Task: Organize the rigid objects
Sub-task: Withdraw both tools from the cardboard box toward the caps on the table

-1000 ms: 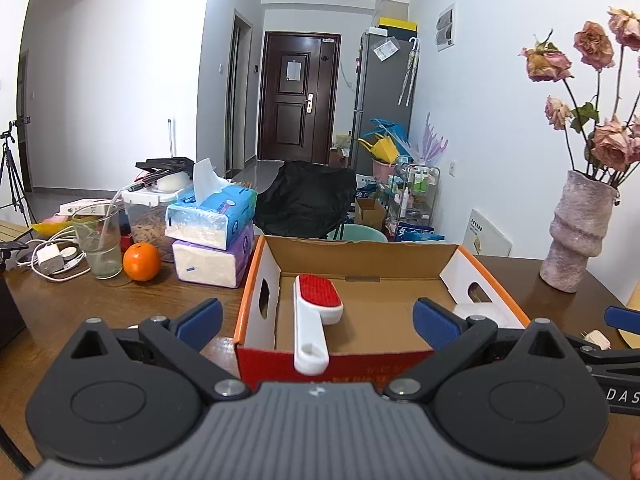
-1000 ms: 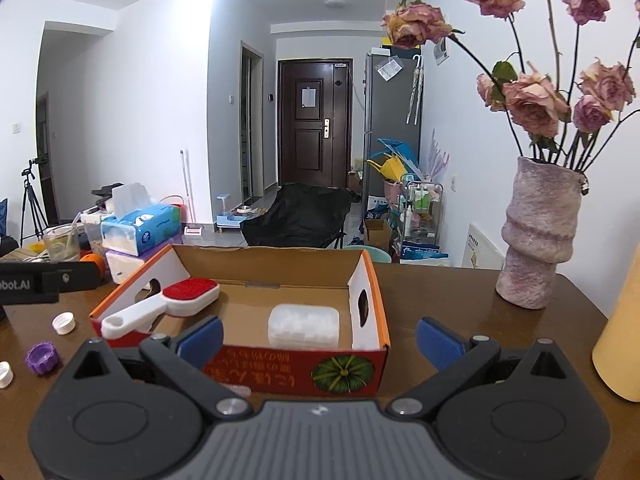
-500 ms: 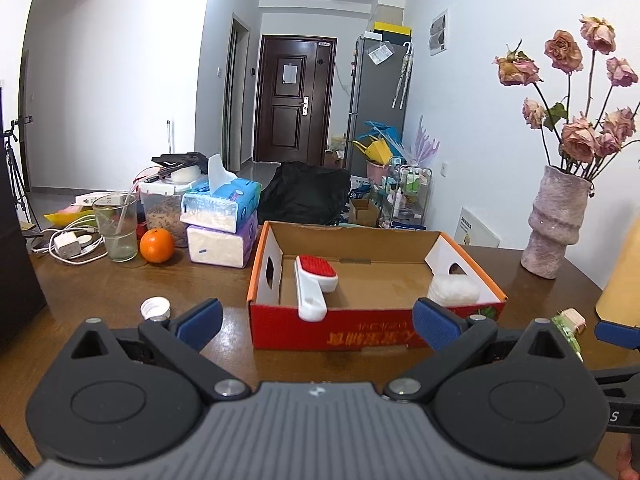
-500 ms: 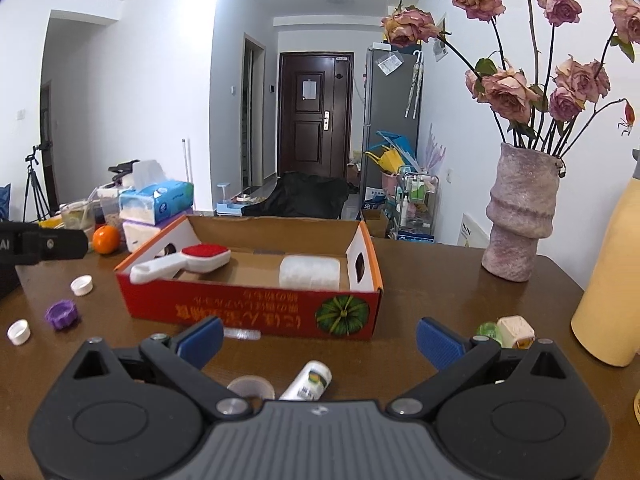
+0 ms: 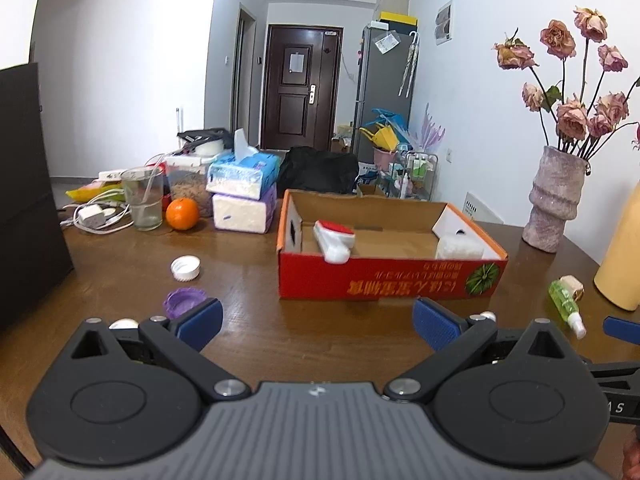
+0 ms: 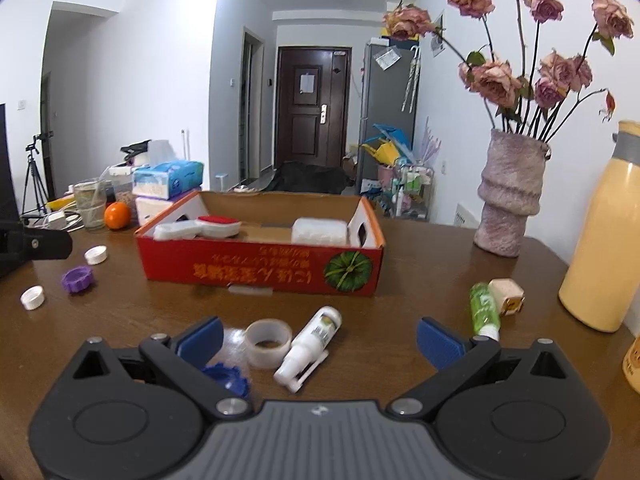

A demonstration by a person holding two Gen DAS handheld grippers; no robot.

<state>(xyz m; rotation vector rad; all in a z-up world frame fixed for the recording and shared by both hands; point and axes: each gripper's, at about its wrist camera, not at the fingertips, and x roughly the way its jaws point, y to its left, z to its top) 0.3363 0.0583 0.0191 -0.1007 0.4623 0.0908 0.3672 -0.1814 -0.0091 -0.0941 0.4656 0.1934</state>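
Even, bright indoor light; soft glare on the glossy brown wooden table (image 6: 420, 264). Fisheye bending curves walls, corners vignette dark; slight blur throughout both views.

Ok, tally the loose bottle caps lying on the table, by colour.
White caps: 2
Purple cap: 1
Blue cap: 1
Total: 4

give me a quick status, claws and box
Left claw open, empty. Right claw open, empty. Red cardboard box holds red-and-white lint brush and white block. White spray bottle, clear tape roll loose on table.
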